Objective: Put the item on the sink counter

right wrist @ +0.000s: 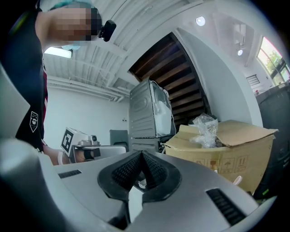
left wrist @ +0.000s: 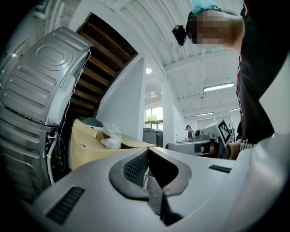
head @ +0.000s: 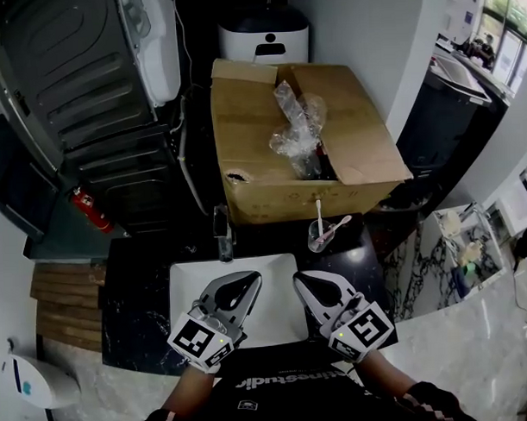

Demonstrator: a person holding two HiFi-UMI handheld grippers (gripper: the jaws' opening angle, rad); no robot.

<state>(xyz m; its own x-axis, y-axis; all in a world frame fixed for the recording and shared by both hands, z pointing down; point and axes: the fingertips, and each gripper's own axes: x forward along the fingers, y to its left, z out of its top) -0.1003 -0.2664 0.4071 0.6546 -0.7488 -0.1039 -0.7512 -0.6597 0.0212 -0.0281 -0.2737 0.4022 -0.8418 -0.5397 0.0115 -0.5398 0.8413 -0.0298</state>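
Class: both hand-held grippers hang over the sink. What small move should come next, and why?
Probably open the right hand-held gripper and reach it toward the plastic wrapping in the cardboard box. Both it and the left hand-held gripper are shut and empty above the sink, so there is nothing yet to set on the black counter.

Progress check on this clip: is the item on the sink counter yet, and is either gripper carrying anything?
Done, apparently: a clear cup with what look like toothbrushes stands on the black counter, in front of the cardboard box. In hand: nothing; the left gripper and right gripper are both shut and empty over the white basin. Left: probably nothing, unless more is meant to come out of the box.
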